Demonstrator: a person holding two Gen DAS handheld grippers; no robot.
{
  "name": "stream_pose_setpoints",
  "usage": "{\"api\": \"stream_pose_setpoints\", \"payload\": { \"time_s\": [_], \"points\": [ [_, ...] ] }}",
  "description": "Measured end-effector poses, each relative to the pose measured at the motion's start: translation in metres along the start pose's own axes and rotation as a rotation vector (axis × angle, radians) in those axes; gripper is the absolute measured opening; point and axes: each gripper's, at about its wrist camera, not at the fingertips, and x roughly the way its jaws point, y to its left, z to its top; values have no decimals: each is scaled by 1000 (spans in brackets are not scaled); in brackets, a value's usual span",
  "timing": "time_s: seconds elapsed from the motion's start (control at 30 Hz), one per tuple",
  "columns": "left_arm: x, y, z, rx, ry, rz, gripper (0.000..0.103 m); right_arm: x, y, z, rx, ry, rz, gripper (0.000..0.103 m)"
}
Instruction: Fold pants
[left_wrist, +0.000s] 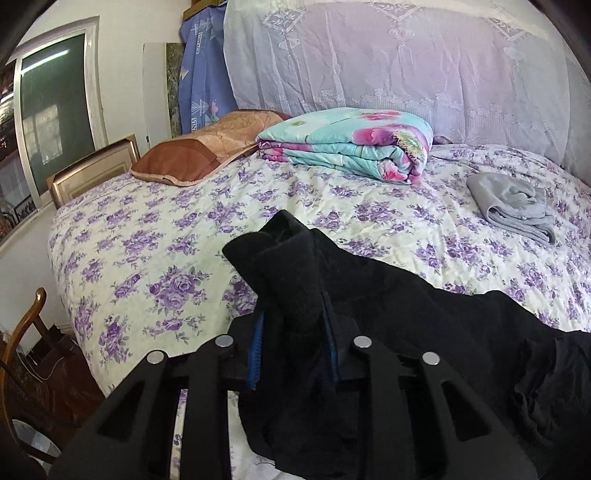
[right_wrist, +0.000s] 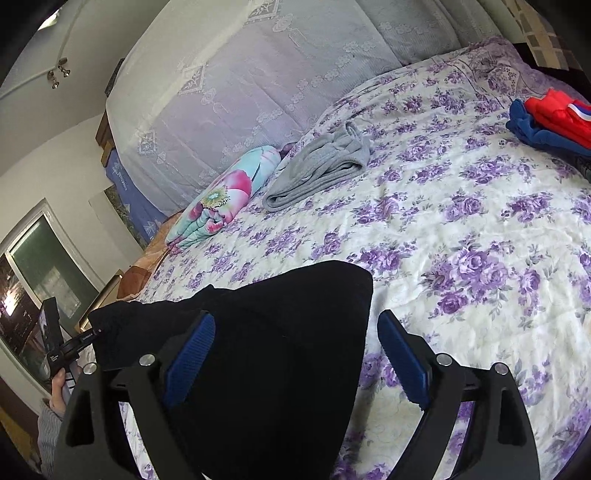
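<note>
1. The left gripper (left_wrist: 293, 317) is clamping a bunched fold of the black pants (left_wrist: 406, 332), its blue pads (left_wrist: 254, 354) squeezing the fabric from both sides while a peak of cloth is sticking up past the fingertips.
2. The rest of the pants is trailing off to the right across the bed (left_wrist: 147, 258), lying over the purple-flowered cover near its front edge.
3. The right gripper (right_wrist: 299, 354) is hanging with its jaws spread wide; the left pad (right_wrist: 192, 350) is sitting over the black pants (right_wrist: 277, 350), the other is poised over bare bedspread (right_wrist: 461, 240), and neither is pressing in.
4. In the right wrist view, a pointed corner of the pants is reaching up between those open fingers.
5. Farther back, a folded grey garment (left_wrist: 517, 206) is lying well apart from the pants.
6. A folded floral quilt (left_wrist: 351, 147) is resting beside a brown pillow (left_wrist: 207, 147) at the head of the bed.
7. A red and blue pile of clothes (right_wrist: 550, 122) is sitting at the far right edge.
</note>
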Motion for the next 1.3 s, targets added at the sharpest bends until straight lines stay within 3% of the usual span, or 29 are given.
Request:
{"api": "stream_pose_setpoints", "payload": {
  "time_s": [0.47,0.67,0.87,1.3],
  "points": [
    [-60,-78,8,169,-138,-17,25,-26,-3,0,-18,-56,52,90],
    [-78,-115,6,231,-169,-70,25,-54,-17,7,-26,-127,22,91],
    [-93,-146,4,274,-186,-125,24,-69,-48,9,61,-178,0,92],
    [-139,-195,16,323,-241,-269,24,-55,-75,3,159,-138,34,92]
  ]
}}
